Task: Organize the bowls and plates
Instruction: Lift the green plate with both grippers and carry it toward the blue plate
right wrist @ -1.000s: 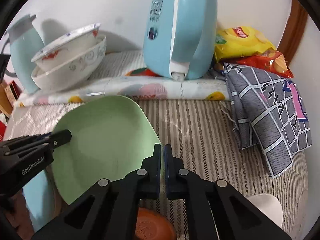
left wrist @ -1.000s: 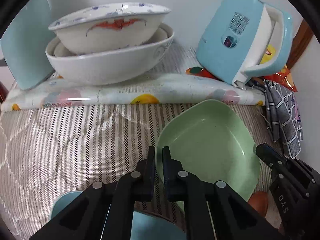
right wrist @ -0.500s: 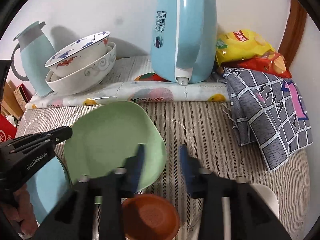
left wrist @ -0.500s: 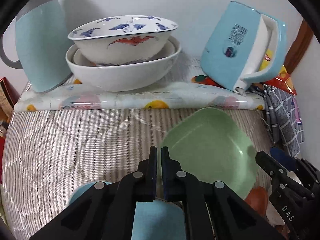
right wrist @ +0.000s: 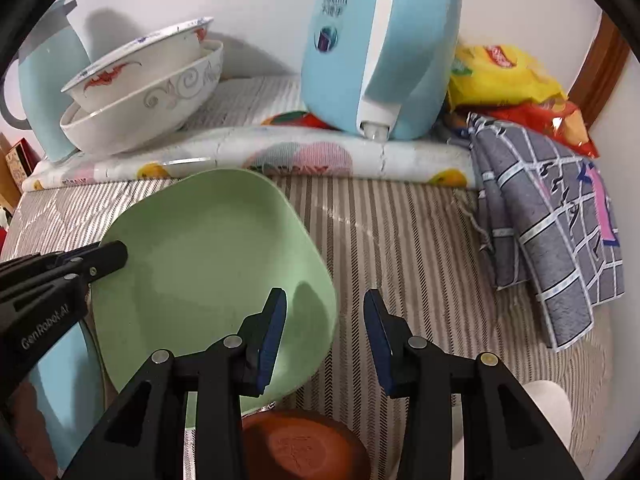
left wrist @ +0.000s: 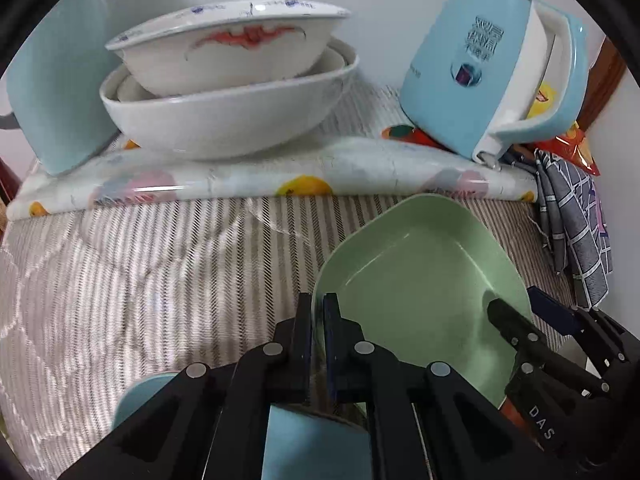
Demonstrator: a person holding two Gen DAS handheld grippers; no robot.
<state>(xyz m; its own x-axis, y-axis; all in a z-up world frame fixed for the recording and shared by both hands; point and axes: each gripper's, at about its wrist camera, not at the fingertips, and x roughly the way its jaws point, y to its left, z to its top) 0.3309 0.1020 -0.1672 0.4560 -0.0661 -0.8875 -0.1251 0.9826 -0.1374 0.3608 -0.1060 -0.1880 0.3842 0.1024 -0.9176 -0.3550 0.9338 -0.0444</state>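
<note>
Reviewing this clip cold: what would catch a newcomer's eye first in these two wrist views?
The pale green plate fills the middle, held at its rim by the left gripper, while the right gripper stands open over its opposite edge. Behind it, on a fruit-patterned mat, stand stacked white bowls with a red motif and a big light-blue kettle. A small brown dish sits just below the right gripper.
</note>
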